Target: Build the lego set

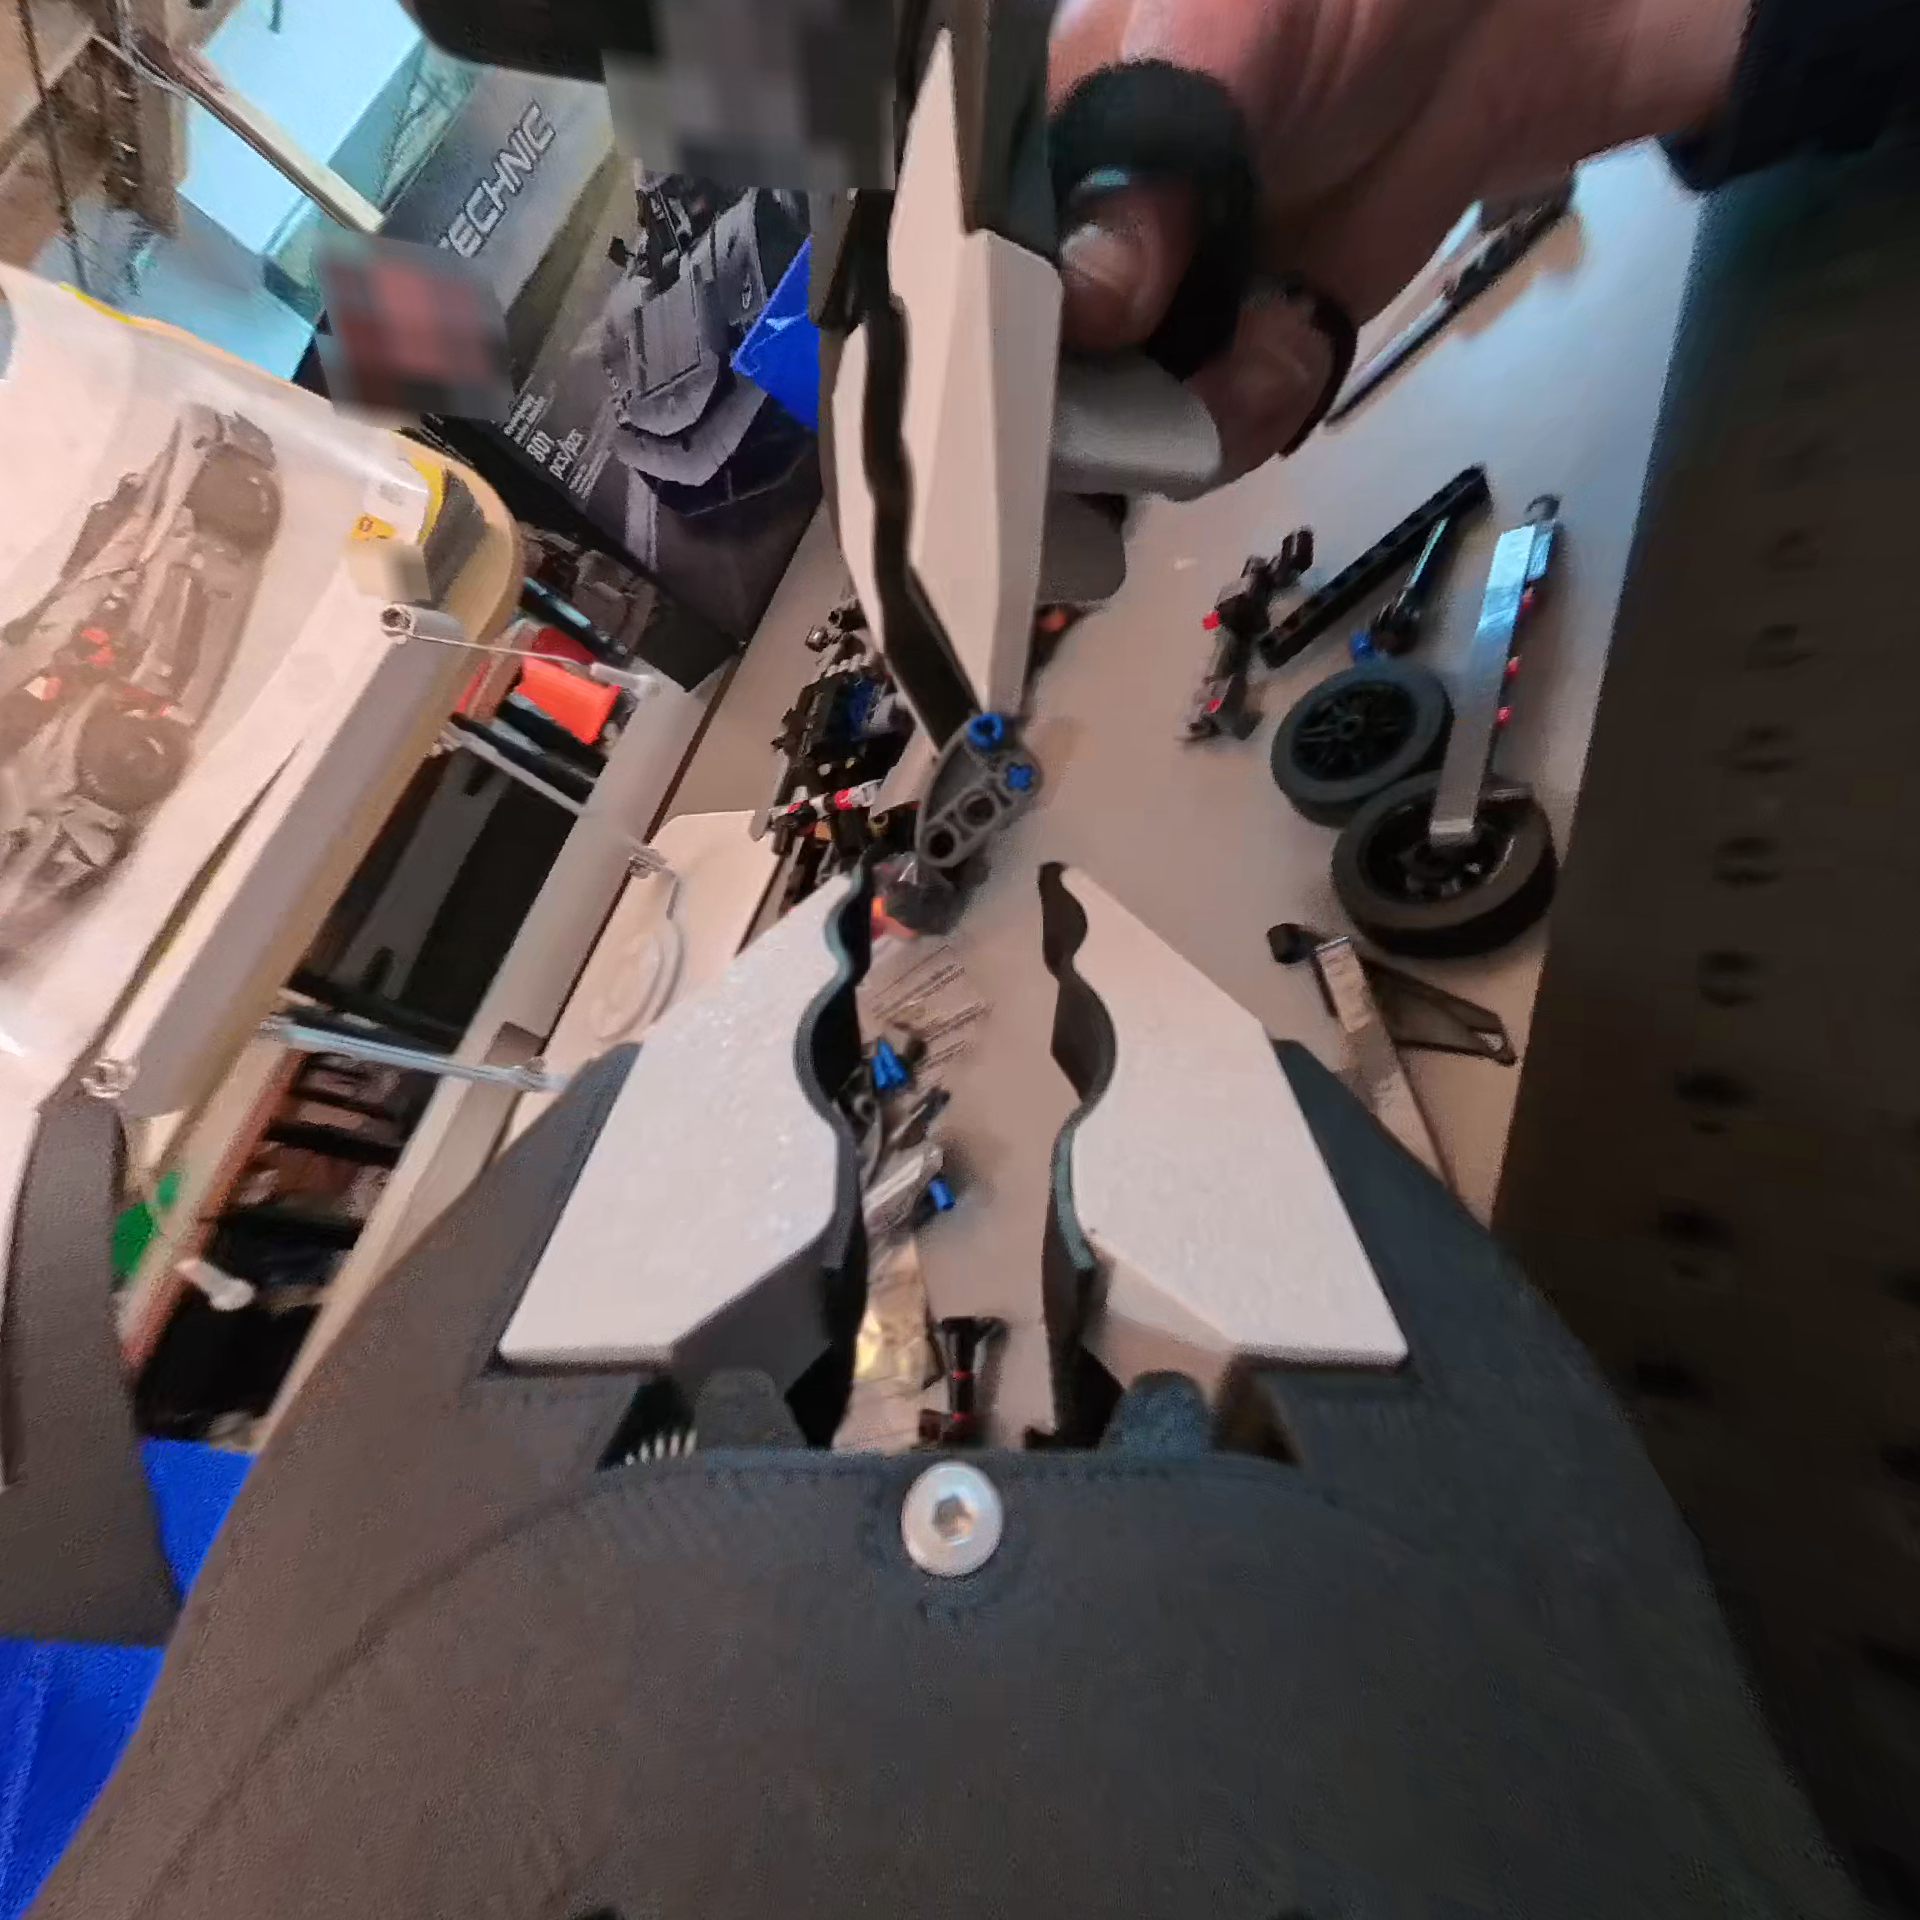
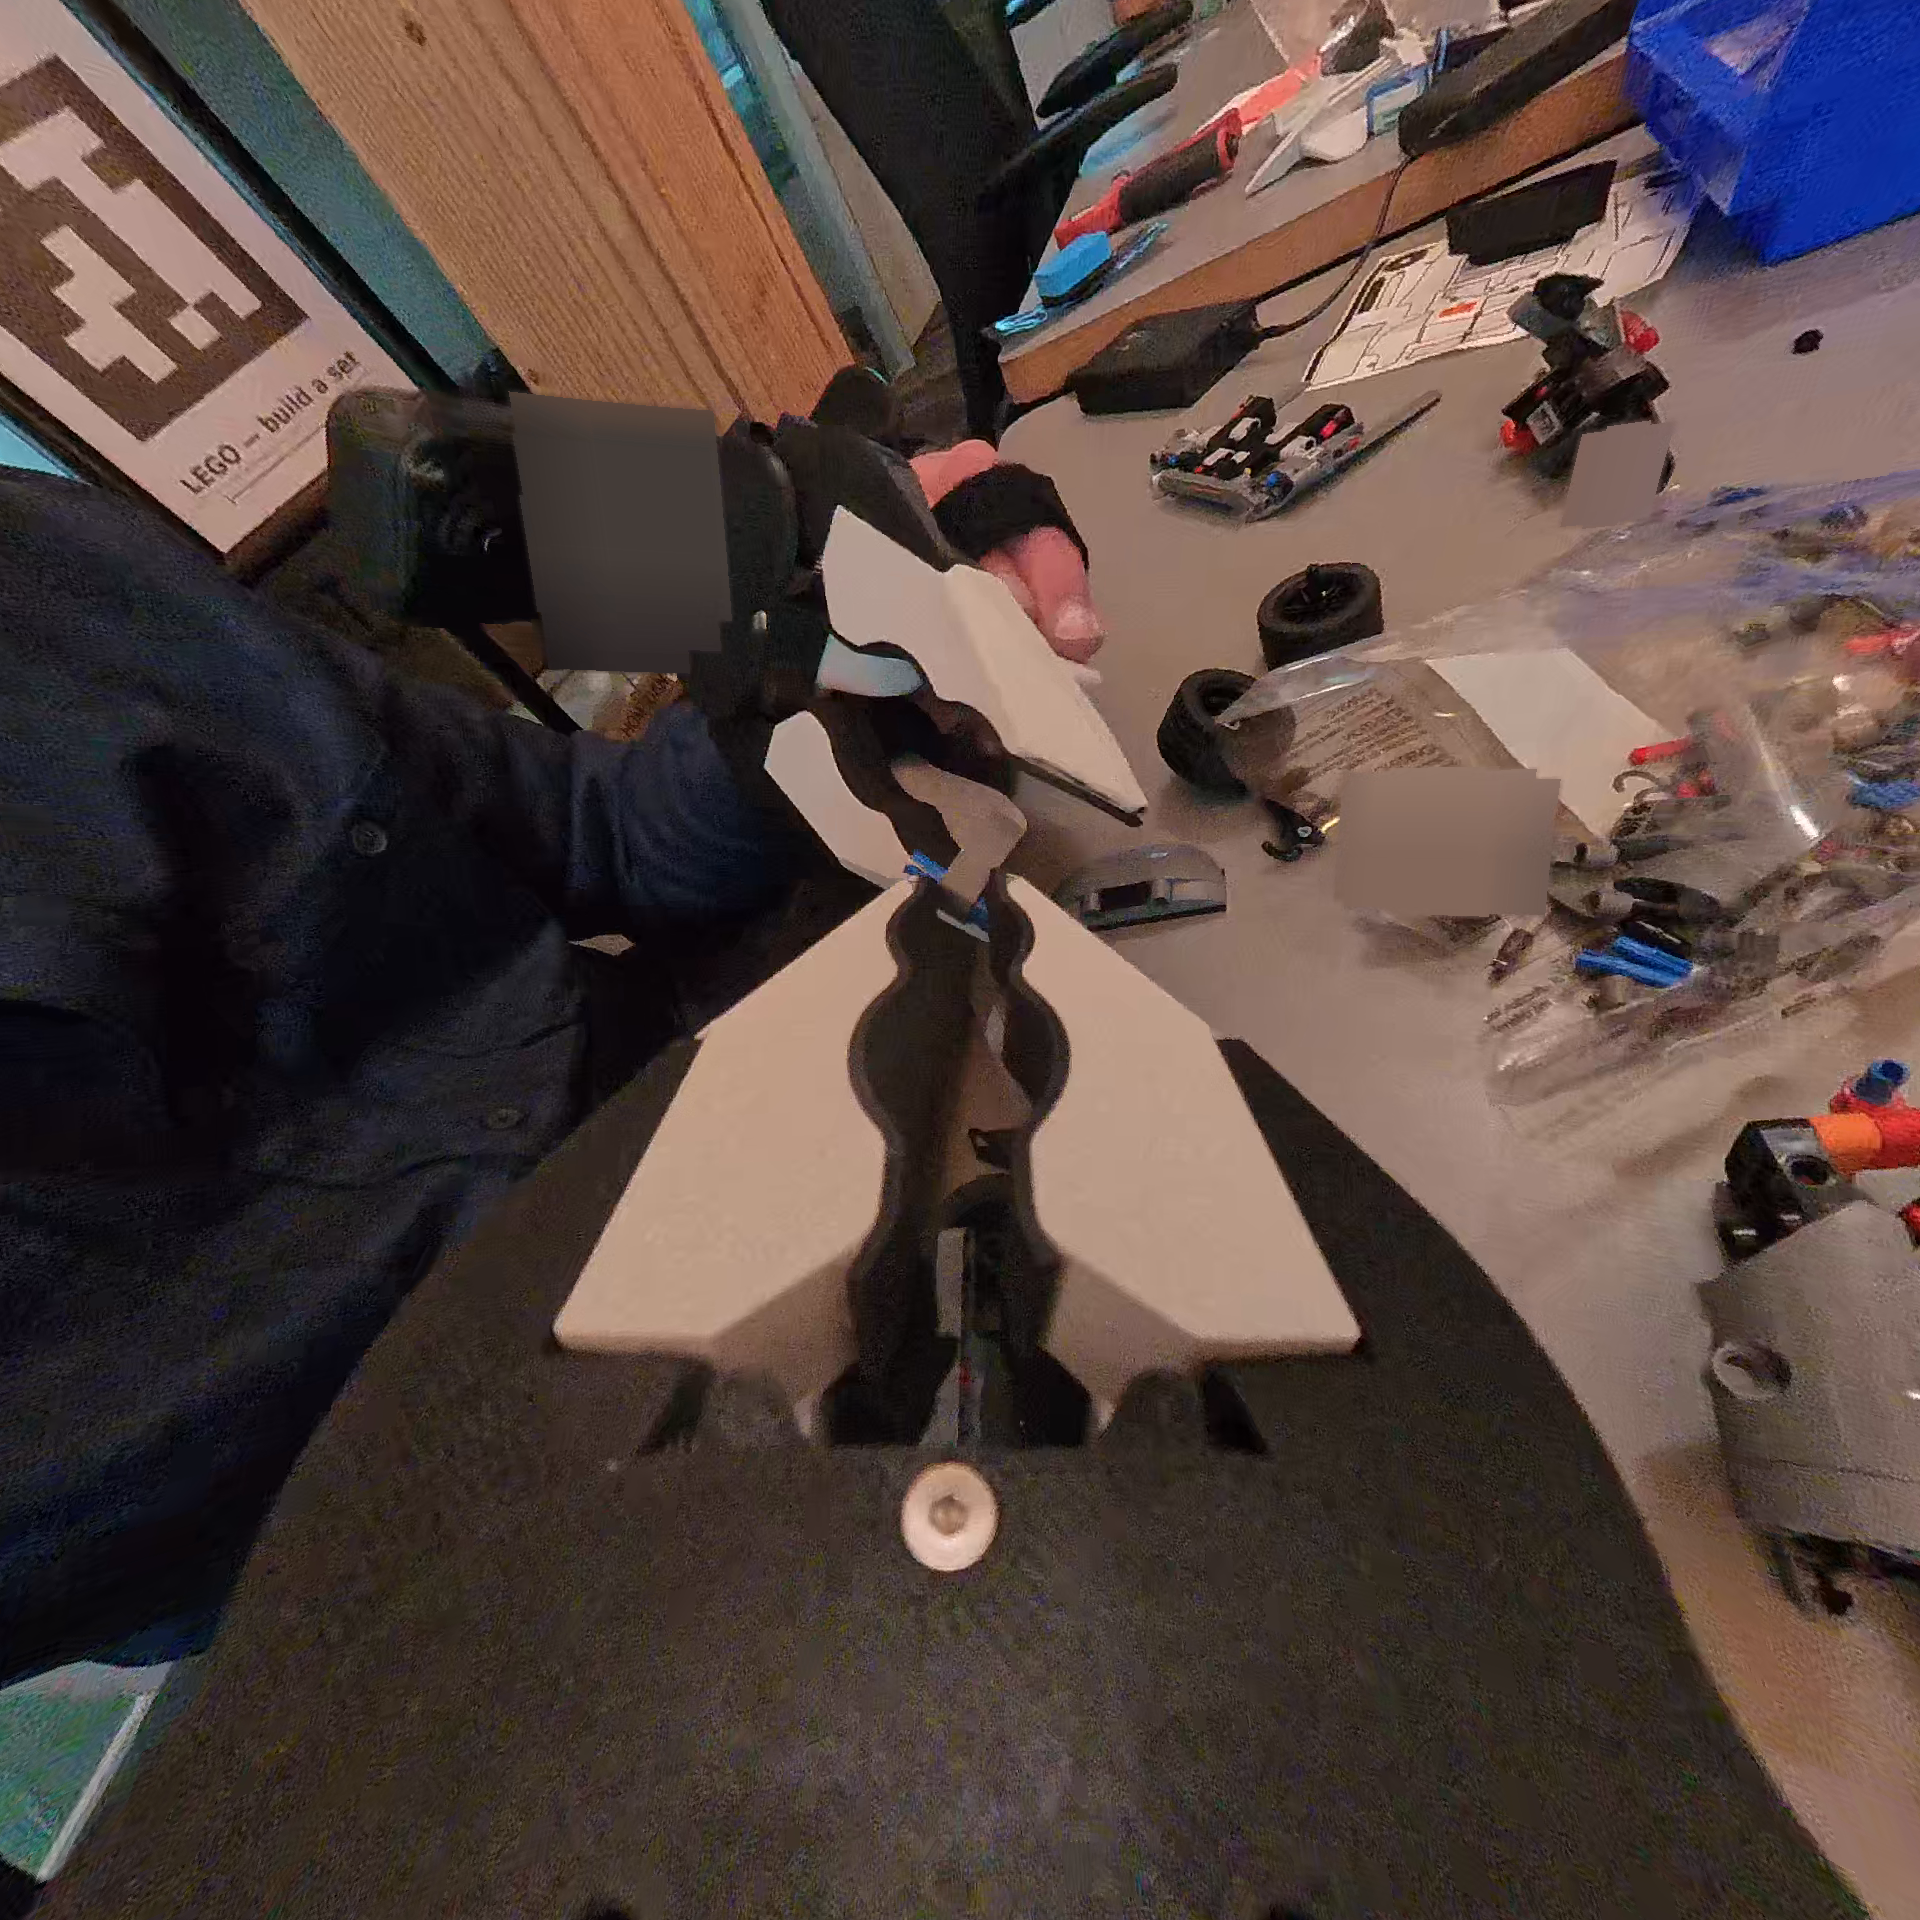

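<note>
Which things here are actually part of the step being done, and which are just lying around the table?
In hand: grey beam with blue pins, gripped by right gripper; left gripper, open, facing it.
Lying about: black wheel, bag of parts, set box, blue bin, half-built chassis.

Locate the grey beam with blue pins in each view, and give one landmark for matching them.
Left wrist view: the grey beam is at centre, pinched at the tip of the right gripper, which reaches down from the top.
Right wrist view: the beam is just above centre, at the tips of that gripper's own fingers.
Shared landmark: the black wheels, right of the beam in both.
</note>
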`<state>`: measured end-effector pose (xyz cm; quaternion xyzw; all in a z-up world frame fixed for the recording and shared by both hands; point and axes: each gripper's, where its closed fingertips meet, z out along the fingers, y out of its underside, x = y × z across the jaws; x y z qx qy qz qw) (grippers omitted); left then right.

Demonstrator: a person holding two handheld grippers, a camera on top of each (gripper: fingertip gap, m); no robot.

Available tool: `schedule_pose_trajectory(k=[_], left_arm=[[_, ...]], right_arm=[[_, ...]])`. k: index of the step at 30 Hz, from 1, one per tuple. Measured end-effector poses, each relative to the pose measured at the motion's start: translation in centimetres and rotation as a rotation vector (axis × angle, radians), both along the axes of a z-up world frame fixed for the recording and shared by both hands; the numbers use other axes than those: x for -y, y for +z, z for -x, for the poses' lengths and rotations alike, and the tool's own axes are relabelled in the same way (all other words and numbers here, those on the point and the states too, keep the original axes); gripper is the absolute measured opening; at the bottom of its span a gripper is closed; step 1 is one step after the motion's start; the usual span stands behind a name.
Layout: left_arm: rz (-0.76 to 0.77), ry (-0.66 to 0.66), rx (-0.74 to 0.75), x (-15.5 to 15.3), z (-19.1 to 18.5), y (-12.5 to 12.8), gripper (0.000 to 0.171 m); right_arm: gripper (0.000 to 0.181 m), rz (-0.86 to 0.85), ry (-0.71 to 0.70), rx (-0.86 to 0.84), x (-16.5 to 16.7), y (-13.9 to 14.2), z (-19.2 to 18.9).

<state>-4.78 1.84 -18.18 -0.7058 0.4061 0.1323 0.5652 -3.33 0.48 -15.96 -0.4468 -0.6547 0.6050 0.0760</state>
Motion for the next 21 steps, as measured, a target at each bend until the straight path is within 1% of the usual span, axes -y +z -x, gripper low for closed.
schedule_pose_trajectory(k=[3, 4, 5, 6, 7, 10, 13, 14, 18, 20, 21], left_arm=[[-0.056, 0.006, -0.125, -0.1, -0.6, -0.1, 0.03], [-0.049, 0.003, -0.146, -0.2, -0.8, -0.4, 0.028], [-0.036, -0.005, -0.162, -0.2, -1.0, -0.8, 0.02], [-0.035, 0.0, -0.178, -0.2, -0.9, -0.9, 0.017], [-0.039, 0.011, -0.172, -0.3, -0.8, -0.7, 0.016], [-0.036, 0.0, -0.043, -0.2, -0.8, 0.3, 0.013], [-0.036, -0.059, 0.176, 0.2, -1.1, 1.9, 0.012], [-0.039, -0.068, 0.218, 0.3, -1.0, 2.3, 0.012], [-0.045, -0.124, 0.292, 0.8, -1.5, 3.1, 0.012], [-0.051, -0.131, 0.29, 0.8, -1.7, 3.2, 0.012], [-0.058, -0.127, 0.282, 0.8, -1.7, 3.2, 0.012]], right_arm=[[0.008, -0.013, -0.001, 0.034, 0.2, -0.6, 0.0], [0.008, -0.028, -0.005, 0.05, 0.2, -0.9, 0.1], [0.008, -0.04, -0.007, 0.063, 0.3, -1.3, 0.2], [0.008, -0.04, -0.013, 0.061, 0.4, -1.2, 0.3], [0.008, -0.031, -0.022, 0.052, 0.3, -1.0, 0.4], [0.012, 0.001, -0.031, -0.014, 0.1, 0.4, 0.4], [0.016, 0.013, -0.038, -0.053, -0.4, 1.1, 0.1], [0.017, 0.016, -0.032, -0.062, -0.3, 1.3, -0.1], [0.017, 0.017, -0.007, -0.081, 0.5, 1.5, 0.0], [0.009, 0.032, 0.026, -0.095, 1.1, 1.9, -0.2], [0.007, 0.035, 0.031, -0.1, 1.2, 1.9, -0.3]])
